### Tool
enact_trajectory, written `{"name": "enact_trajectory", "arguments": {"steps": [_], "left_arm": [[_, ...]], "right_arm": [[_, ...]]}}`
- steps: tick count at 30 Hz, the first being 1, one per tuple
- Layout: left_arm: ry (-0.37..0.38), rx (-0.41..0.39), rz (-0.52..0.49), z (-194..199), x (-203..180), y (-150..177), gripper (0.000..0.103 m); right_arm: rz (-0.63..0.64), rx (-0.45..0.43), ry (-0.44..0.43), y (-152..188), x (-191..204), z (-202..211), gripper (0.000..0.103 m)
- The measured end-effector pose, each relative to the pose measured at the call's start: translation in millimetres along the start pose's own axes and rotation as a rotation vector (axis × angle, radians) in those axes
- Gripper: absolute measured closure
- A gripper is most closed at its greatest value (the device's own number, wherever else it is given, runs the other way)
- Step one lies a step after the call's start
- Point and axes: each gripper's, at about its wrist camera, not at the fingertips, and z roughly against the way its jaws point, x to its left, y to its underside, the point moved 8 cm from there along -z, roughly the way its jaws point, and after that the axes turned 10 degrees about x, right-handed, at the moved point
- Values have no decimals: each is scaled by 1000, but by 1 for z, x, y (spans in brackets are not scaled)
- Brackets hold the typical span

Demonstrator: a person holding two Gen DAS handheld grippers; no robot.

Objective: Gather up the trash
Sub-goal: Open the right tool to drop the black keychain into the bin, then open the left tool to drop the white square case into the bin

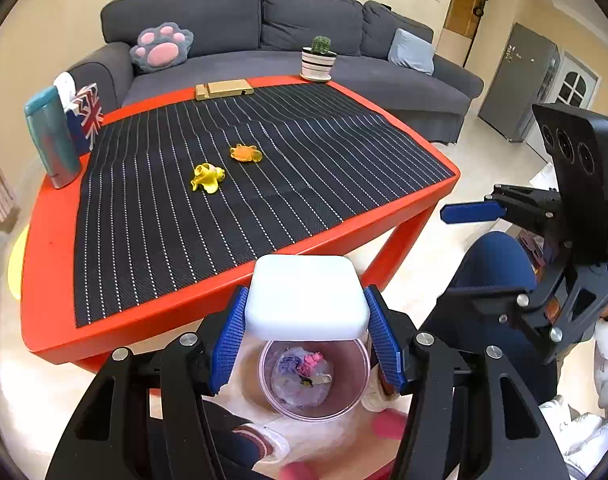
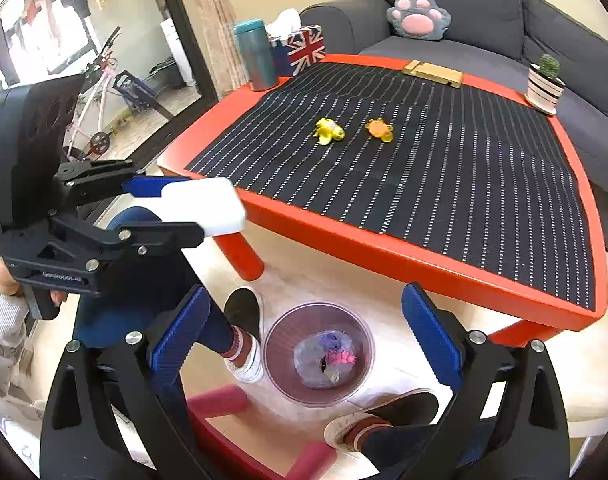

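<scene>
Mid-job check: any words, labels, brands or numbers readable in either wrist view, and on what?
Embossed lettering on the black body of the left gripper, seen in the right wrist view: blurred, not readable.
Small white marks on the grey refrigerator: too small to read.
Union Jack tissue box: flag pattern only, no text.
Nothing else carries text.

From my remote feed, a grey sofa fills the upper frame behind a red table. Cream walls and pale floor tiles; a glass door stands upper left in the right view.
</scene>
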Motion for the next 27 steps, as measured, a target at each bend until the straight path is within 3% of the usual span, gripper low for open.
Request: {"name": "enact_trajectory", "arguments": {"steps": [27], "left_arm": [[41, 21, -63, -11, -36, 3, 46]], "right_arm": [[-73, -64, 45, -1, -24, 28, 7]]}}
